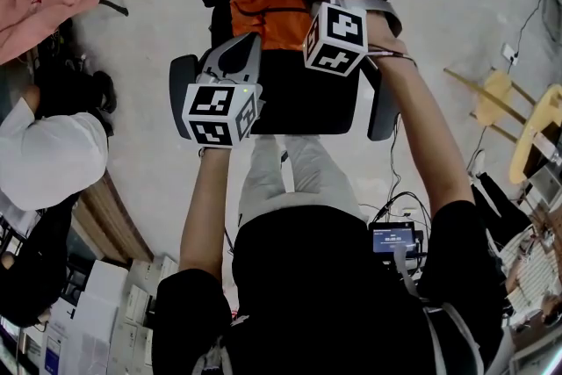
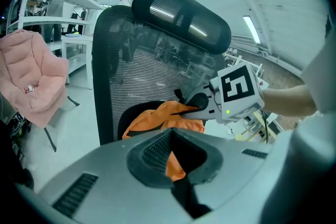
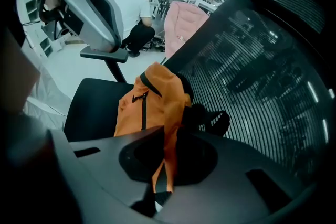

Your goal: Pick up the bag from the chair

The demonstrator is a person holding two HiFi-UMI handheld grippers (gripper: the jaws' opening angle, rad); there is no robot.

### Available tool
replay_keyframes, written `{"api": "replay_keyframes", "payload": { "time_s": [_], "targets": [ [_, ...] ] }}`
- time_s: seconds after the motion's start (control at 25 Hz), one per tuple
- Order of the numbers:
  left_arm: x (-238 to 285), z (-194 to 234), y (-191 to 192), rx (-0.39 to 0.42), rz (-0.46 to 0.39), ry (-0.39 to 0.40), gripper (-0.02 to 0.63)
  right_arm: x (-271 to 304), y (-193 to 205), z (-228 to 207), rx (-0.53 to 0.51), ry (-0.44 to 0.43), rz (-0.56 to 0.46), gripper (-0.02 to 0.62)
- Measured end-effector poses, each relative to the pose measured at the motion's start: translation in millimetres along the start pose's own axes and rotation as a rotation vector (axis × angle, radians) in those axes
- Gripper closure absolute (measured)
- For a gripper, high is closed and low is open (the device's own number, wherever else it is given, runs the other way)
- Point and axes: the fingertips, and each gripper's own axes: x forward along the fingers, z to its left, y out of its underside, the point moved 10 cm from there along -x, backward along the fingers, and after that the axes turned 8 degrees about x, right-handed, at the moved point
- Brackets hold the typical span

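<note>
Right gripper (image 3: 160,194): jaws clamped on a narrow orange fabric strap (image 3: 170,155) of the orange zip-front bag (image 3: 149,107).

Bag sits upright at the rear of the black office chair's seat (image 3: 89,102), leaning on the mesh back (image 3: 252,86).

Left gripper (image 2: 181,186): jaws close together. A sliver of orange shows in the gap; pinched or merely behind, can't tell.

Risks:
- Grip is on thin strap only, so it may slide out under the bag's weight.
- Bag would likely hang tilted and swing on the lift.
- Black straps (image 3: 210,118) by the backrest could snag.

The bag body lies just beyond the right jaws and farther from the left.
</note>
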Motion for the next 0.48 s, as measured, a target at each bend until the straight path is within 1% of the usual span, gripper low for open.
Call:
{"api": "replay_keyframes", "payload": {
  "time_s": [0.2, 0.48],
  "targets": [
    [0.2, -1.7, -1.9, 0.006, -0.002, 0.007, 0.601, -2.8, 1.5, -1.5, 0.022, 0.001, -0.007, 0.584],
    [-1.1, -4.3, -2.2, 0.017, -0.003, 0.012, 0.601, -8.4, 6.7, 3.0, 0.110, 0.012, -0.036, 0.584]
  ]
}}
